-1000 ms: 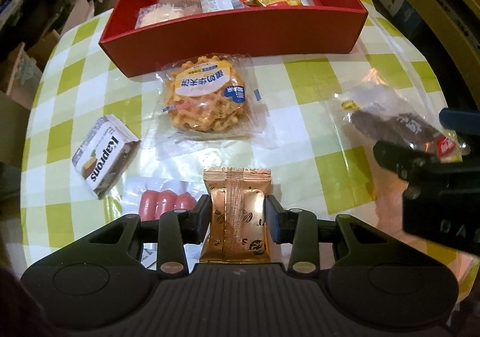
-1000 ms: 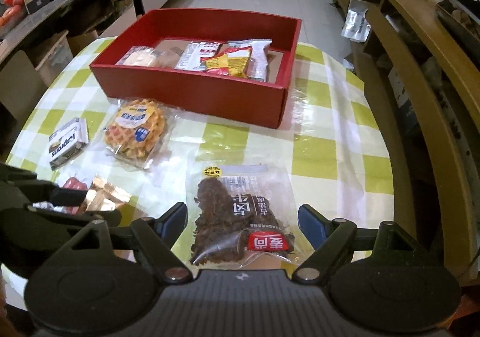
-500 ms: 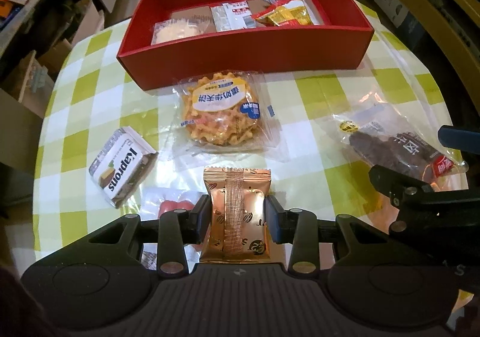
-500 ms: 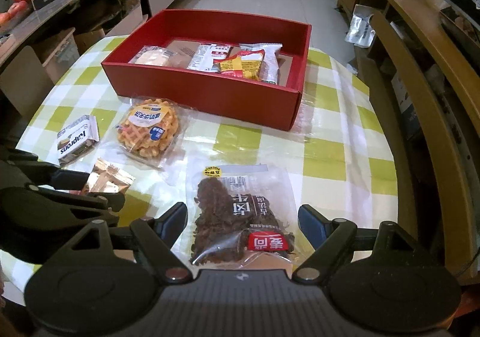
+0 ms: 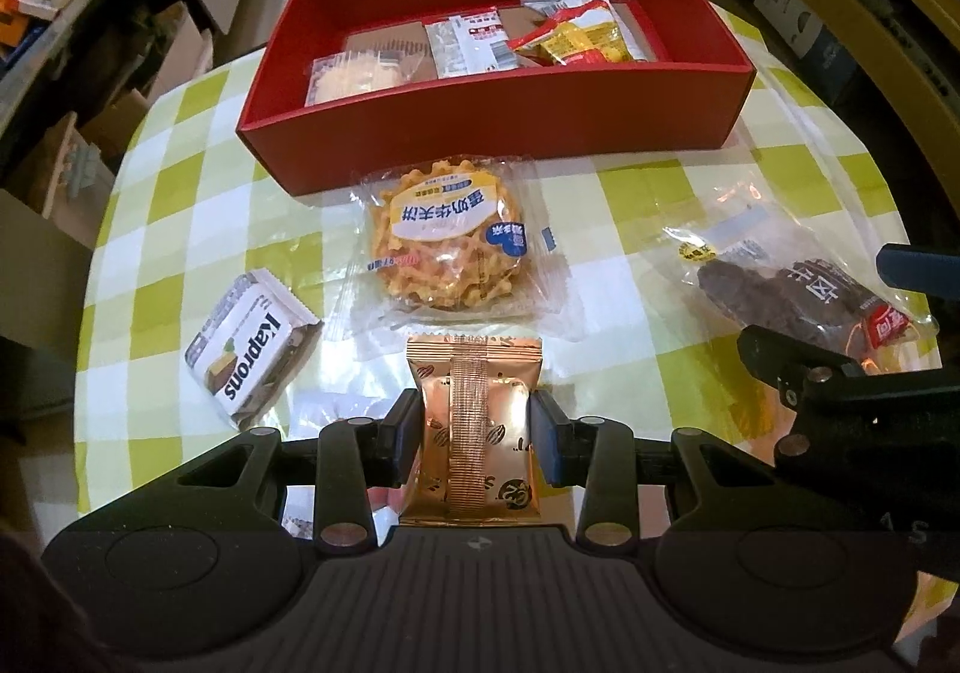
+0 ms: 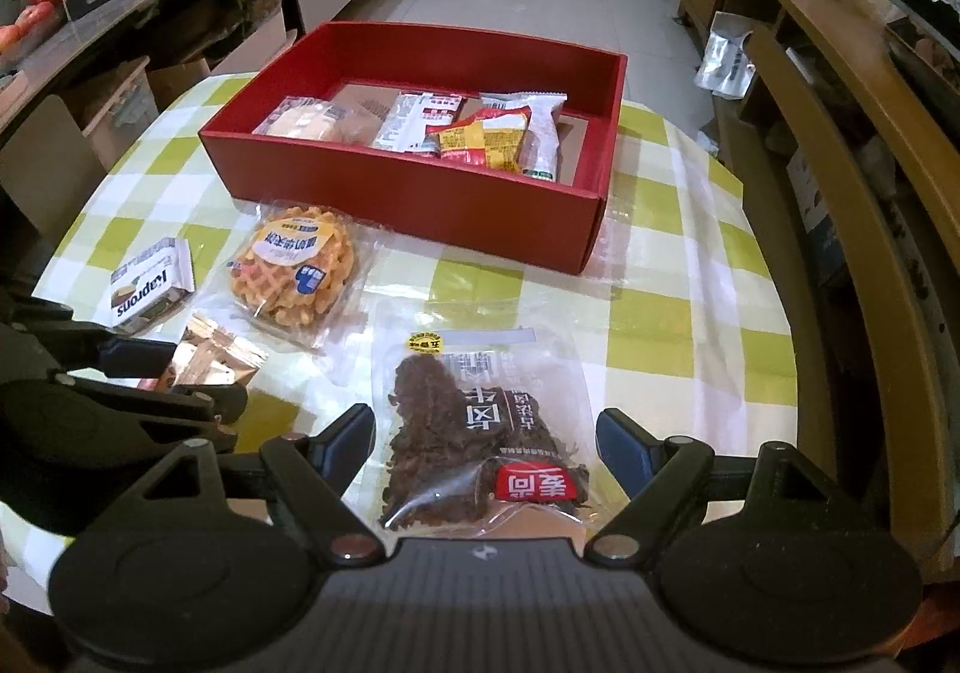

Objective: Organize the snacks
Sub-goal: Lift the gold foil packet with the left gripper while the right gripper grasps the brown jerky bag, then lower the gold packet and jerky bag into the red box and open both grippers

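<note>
Ahead, my left gripper [image 5: 474,427] clamps a copper snack packet [image 5: 473,433] above the checkered counter [image 5: 180,205]. Between it and the red box [image 5: 492,127] lies a wrapped waffle [image 5: 447,241], with a wafer pack [image 5: 249,355] to the left. My right gripper [image 6: 486,442] stands open around a jerky bag [image 6: 480,427], not pressing it.

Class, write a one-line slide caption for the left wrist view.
Left gripper clamps a copper snack packet above the checked table, facing the red box.
</note>
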Motion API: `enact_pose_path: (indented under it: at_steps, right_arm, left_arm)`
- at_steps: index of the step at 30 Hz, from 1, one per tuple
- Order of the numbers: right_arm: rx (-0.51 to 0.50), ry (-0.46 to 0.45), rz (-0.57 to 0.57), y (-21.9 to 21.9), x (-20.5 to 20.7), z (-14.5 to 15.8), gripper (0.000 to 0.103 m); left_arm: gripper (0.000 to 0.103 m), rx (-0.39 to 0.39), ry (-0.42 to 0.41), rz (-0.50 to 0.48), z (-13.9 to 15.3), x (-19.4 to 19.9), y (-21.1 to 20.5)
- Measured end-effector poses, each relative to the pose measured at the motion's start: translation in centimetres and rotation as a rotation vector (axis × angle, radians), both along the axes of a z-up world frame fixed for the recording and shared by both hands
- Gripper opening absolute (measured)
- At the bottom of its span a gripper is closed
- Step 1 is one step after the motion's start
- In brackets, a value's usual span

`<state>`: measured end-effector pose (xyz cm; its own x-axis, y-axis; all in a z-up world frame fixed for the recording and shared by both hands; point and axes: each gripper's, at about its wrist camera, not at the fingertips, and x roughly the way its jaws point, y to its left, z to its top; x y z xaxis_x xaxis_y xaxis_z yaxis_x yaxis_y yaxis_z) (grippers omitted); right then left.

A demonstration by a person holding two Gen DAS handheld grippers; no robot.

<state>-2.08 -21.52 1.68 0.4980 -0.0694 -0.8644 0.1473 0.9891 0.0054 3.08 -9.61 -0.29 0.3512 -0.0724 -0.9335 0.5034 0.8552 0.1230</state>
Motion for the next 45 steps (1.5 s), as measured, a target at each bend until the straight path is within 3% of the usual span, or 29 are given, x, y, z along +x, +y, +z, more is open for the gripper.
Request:
enact_pose_path:
  at_steps: [26, 45]
  right_arm:
    - [-0.037, -0.107, -0.040, -0.8, 3.7, 2.7, 0.086]
    - [-0.044, -0.145, -0.062, -1.9, 8.8, 3.1, 0.086]
  left_arm:
    - [0.047, -0.010, -0.132, 0.013, 3.3, 3.5, -1.3]
    - [0.046, -0.015, -0.168, 0.060, 4.0, 8.4, -2.2]
